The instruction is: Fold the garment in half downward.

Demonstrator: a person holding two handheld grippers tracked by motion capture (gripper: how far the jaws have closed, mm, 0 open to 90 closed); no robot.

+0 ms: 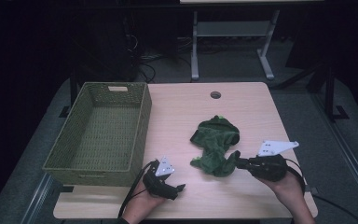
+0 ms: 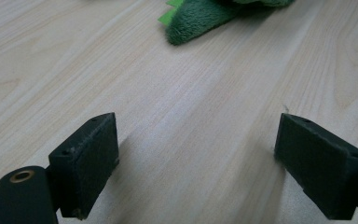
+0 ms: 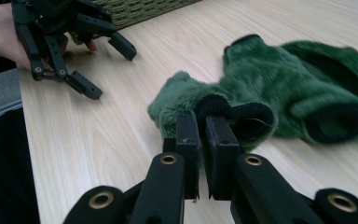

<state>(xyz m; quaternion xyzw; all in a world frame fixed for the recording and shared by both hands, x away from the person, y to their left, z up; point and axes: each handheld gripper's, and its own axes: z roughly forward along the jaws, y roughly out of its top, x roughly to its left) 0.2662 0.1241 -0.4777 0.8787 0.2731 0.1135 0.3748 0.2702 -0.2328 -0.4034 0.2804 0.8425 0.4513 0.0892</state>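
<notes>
- The green fleece garment point(image 1: 216, 144) lies crumpled on the wooden table point(image 1: 242, 107), right of the middle and toward the near edge, well apart from the basket.
- The right gripper point(image 1: 237, 162) comes at it from the right, jaws pressed together on the black cuff point(image 3: 242, 114) at the garment's near corner (the pads pinch the dark trim, as the right gripper view shows).
- That pinched corner looks a little raised off the wood; the rest of the garment rests flat.
- The left gripper point(image 1: 181, 187) sits near the front edge of the table, left of the garment and not touching it, with its jaws wide apart over bare wood.
- In the left gripper view a green edge of the garment point(image 2: 200, 18) lies ahead of the spread jaws.
- The woven green basket point(image 1: 142, 126) stands at the table's left side, just beyond the left gripper.
</notes>
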